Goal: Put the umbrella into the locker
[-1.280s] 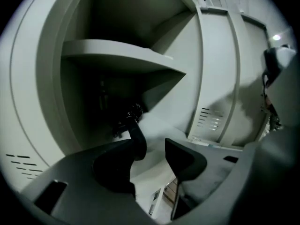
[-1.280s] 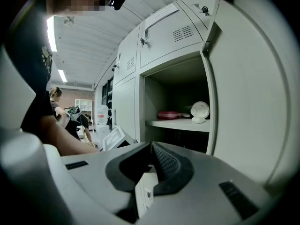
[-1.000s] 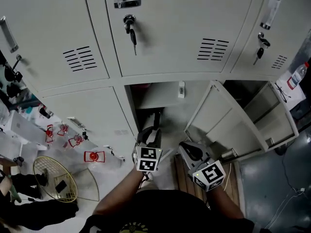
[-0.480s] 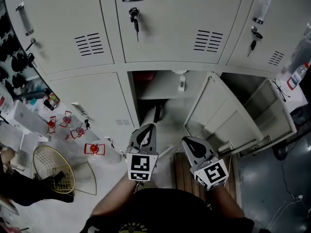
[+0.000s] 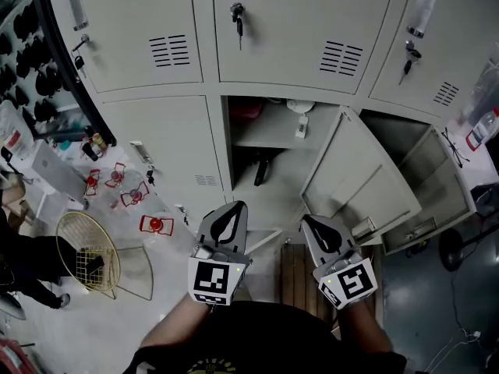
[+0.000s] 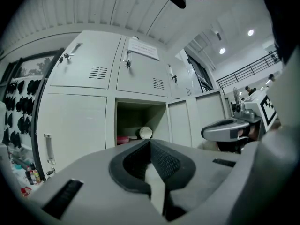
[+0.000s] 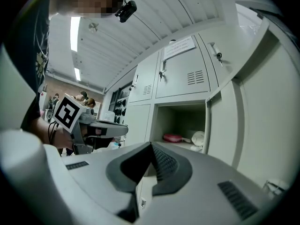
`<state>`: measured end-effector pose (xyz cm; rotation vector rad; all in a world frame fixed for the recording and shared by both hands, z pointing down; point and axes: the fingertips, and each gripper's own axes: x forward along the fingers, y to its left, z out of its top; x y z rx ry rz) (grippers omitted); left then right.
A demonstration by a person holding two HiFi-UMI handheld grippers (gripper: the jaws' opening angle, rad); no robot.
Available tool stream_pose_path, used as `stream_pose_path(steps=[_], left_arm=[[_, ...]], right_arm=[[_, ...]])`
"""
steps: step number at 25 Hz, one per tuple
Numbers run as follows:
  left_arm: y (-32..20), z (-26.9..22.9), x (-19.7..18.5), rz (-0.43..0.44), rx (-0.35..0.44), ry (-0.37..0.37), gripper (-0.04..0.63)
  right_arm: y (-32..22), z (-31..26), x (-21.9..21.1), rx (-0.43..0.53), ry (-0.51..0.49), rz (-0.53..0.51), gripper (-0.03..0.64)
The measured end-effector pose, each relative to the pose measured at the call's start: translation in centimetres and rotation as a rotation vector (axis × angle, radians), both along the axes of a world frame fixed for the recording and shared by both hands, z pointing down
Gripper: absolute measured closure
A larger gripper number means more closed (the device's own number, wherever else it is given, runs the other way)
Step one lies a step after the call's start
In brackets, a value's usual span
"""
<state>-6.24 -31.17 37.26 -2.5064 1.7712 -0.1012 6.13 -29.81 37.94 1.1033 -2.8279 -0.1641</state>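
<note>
A dark, slim umbrella (image 5: 261, 171) stands in the lower compartment of the open locker (image 5: 234, 150), below its shelf. In the head view my left gripper (image 5: 233, 208) hovers in front of the locker, well clear of the umbrella. Its jaws are shut with nothing between them, and they meet at the tip in the left gripper view (image 6: 150, 140). My right gripper (image 5: 311, 221) is beside it, in front of the swung-out door (image 5: 351, 170). It is also shut and empty in the right gripper view (image 7: 151, 144). Both grippers point level at the locker.
A red thing (image 5: 248, 109) and a white round thing (image 5: 299, 107) lie on the locker's shelf. A second locker (image 5: 425, 174) stands open at the right. A yellow wire basket (image 5: 87, 255) and small red items (image 5: 156, 224) sit on the floor at the left, and wooden slats (image 5: 295, 275) lie below the grippers.
The left gripper has drawn back from the locker's lower compartment and risen, leaving the umbrella inside. The right gripper has also pulled back a little.
</note>
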Motion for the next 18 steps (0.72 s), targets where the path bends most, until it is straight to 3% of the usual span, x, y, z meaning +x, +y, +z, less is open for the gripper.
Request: stream_pose_path(steps=[10, 18], left_arm=[[4.2, 1.4, -0.9, -0.042, -0.064, -0.012, 0.571], [6.1, 0.8, -0.8, -0.059, -0.062, -0.034, 0.571]], right_arm=[[3.2, 0.5, 0.0, -0.011, -0.006, -0.030, 0.588], [4.9, 0.4, 0.1, -0.027, -0.026, -0.039, 0.588]])
